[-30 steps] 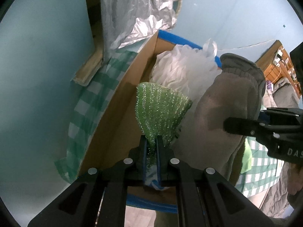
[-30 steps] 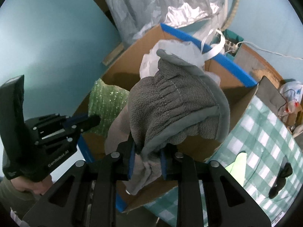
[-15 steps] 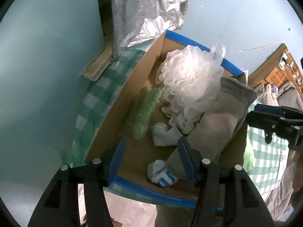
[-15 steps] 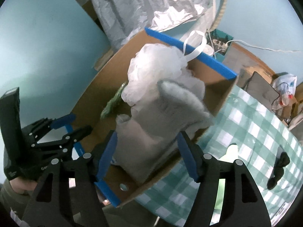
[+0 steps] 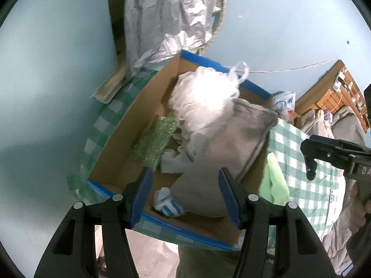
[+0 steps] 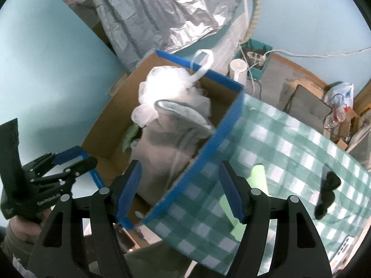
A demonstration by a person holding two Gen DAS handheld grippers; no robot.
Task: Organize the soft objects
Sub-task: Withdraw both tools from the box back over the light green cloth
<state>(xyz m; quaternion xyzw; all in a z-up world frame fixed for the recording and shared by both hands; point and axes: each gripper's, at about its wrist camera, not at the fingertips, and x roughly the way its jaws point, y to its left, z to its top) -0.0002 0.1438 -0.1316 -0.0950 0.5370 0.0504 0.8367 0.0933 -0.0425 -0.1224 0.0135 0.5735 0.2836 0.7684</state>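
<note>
A cardboard box (image 5: 120, 143) with blue-taped rims (image 6: 226, 125) holds a white mesh bath pouf (image 5: 204, 95), a grey mitten (image 5: 234, 143), a green scrub cloth (image 5: 153, 143) and a small white and blue sock (image 5: 168, 202). The pouf (image 6: 167, 85), mitten (image 6: 169, 143) and a sliver of the green cloth (image 6: 129, 136) also show in the right wrist view. My left gripper (image 5: 185, 197) is open and empty above the box's near rim. My right gripper (image 6: 180, 190) is open and empty over the box's right rim.
The box sits on a green checked tablecloth (image 6: 278, 148). A light green cloth (image 6: 257, 178) and a black object (image 6: 327, 190) lie on it to the right. A silver foil sheet (image 5: 171, 16) hangs behind the box. Cables and clutter (image 6: 255, 60) lie beyond.
My left gripper opened and dropped the green cloth into the box. My right gripper opened and released the grey mitten into the box. Both grippers have pulled back.
</note>
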